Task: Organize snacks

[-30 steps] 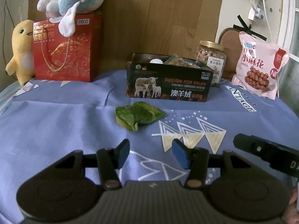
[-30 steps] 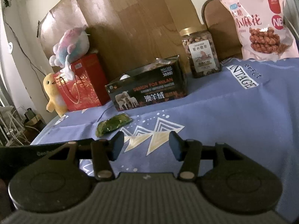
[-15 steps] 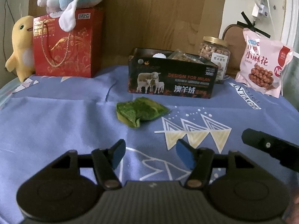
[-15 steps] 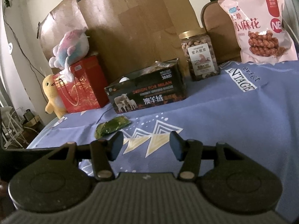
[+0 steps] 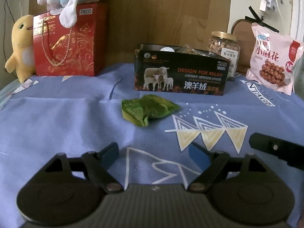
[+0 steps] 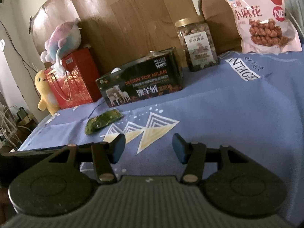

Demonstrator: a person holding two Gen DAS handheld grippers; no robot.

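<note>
Your left gripper [image 5: 153, 153] is spreading its jaws, nothing between them, pointing down at the blue tablecloth [image 5: 57, 117]. The green snack packet [image 5: 148, 109] is lying on that cloth ahead of it, just in front of the black sheep-printed box [image 5: 180, 79], which is holding other snacks. Your right gripper [image 6: 148, 148] is hovering released and empty, with the green packet sitting off to its left.

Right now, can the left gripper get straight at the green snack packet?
Probably yes. The green snack packet lies alone on the blue cloth, ahead of the left gripper; its jaws are opening with nothing between them, and nothing blocks the path.
</note>
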